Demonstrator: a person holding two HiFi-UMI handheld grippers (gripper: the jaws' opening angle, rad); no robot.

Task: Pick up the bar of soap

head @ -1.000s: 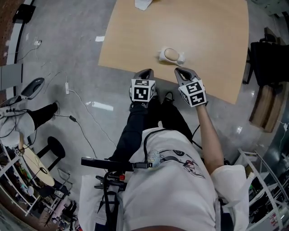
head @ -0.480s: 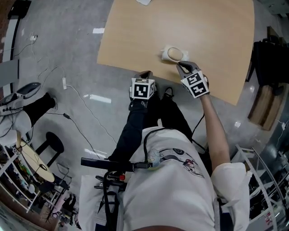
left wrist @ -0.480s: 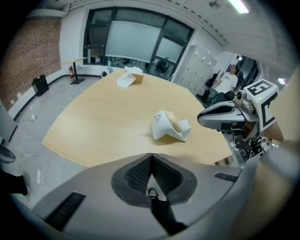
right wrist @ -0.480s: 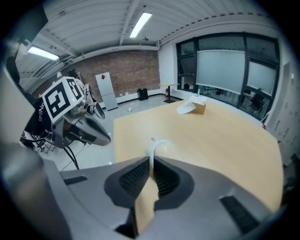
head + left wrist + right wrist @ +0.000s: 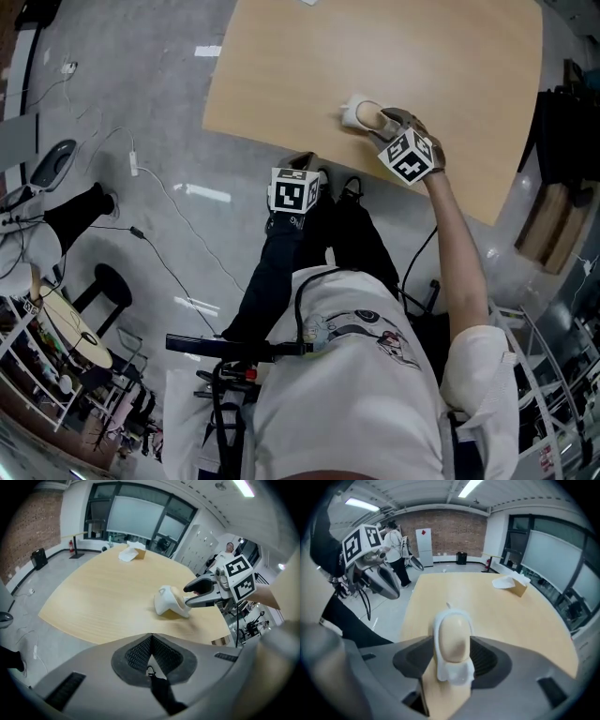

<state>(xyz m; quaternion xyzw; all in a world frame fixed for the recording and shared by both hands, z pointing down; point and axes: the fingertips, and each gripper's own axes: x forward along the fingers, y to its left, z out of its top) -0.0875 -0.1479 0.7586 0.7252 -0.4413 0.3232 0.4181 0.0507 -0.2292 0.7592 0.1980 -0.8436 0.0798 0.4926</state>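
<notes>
A seated person in a white T-shirt (image 5: 356, 375) works two hand-held grippers at the near edge of a pale wooden table (image 5: 375, 47). The bar of soap (image 5: 367, 114), tan and oval, lies in a white soap dish (image 5: 348, 115) on the tabletop close to that edge. The right gripper (image 5: 382, 118) reaches over the table. Its jaws are opening, one to each side of the dish and soap, and the dish sits on the wood. The pads stand just beside the dish walls; whether they touch cannot be told. The left gripper (image 5: 304, 161) hangs off the table, above the person's dark trousers (image 5: 281, 272), its jaws closed together on nothing. Each gripper carries a cube with black-and-white square markers (image 5: 410, 155). The print on the T-shirt is too small to read. At the far end of the table lie a small cardboard box (image 5: 518, 588) and crumpled white paper (image 5: 502, 582). Cables (image 5: 159, 187) trail across the grey floor.
</notes>
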